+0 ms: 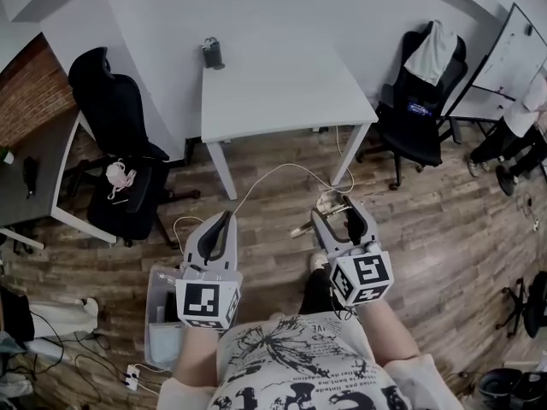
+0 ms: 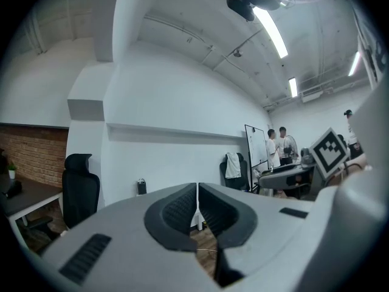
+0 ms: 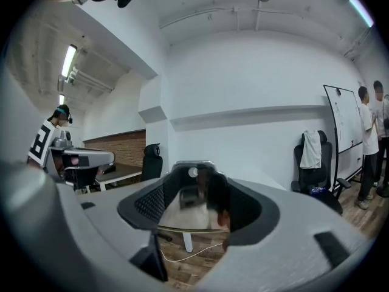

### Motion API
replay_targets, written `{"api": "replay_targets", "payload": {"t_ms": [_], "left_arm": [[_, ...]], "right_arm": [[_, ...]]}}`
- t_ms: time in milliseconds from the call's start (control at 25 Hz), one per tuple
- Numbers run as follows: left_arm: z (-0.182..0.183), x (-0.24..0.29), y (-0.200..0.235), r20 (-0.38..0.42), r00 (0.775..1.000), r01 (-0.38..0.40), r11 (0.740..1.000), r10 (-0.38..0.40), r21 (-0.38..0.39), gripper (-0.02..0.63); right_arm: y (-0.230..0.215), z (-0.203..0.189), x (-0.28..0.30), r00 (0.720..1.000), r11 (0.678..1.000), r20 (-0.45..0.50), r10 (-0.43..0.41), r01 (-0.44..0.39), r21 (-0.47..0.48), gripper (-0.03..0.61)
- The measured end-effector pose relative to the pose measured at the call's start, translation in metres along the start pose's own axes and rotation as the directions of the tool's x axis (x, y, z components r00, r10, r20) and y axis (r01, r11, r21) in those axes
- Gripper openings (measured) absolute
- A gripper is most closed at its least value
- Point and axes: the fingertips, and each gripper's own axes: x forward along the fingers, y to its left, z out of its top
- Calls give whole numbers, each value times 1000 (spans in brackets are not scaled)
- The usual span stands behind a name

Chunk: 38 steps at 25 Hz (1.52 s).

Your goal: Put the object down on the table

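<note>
The white surface (image 1: 282, 92) in the upper middle of the frame is open across most of its top. A small dark container (image 1: 213, 54) stands at its far left corner. Black chairs flank it at left (image 1: 111, 109) and upper right (image 1: 419, 131). A white cable (image 1: 286, 166) trails on the floor before it.

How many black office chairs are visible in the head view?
2. The left chair stands left of the white table; the right chair, with pale cloth over its back, stands right of it. Others may be hidden.

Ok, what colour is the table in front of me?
The table is white, top and legs; the head view shows it best.
</note>
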Motion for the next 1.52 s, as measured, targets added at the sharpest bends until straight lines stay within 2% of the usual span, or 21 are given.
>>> {"api": "replay_targets", "payload": {"t_ms": [160, 320, 640, 920, 1200, 1520], "left_arm": [[-5, 37, -3, -20, 1000, -24, 1000, 24, -2, 12], [-1, 88, -1, 0, 998, -65, 998, 65, 17, 12], [12, 225, 12, 3, 988, -157, 987, 157, 18, 12], [23, 334, 8, 19, 978, -209, 978, 209, -13, 12], [2, 395, 21, -29, 974, -223, 975, 223, -12, 12], [-6, 464, 81, -27, 979, -202, 979, 201, -16, 12]], "right_arm": [[-31, -7, 32, 1000, 1000, -17, 25, -25, 15, 279], [-65, -2, 84, 997, 997, -17, 75, -74, 13, 279], [-159, 34, 195, 986, 986, 8, 166, -166, -25, 279], [-231, 40, 270, 973, 971, -23, 231, -232, -61, 279], [-271, 27, 328, 972, 973, -66, 227, -229, -31, 279], [-285, 21, 424, 975, 982, -115, 188, -190, -12, 279]]}}
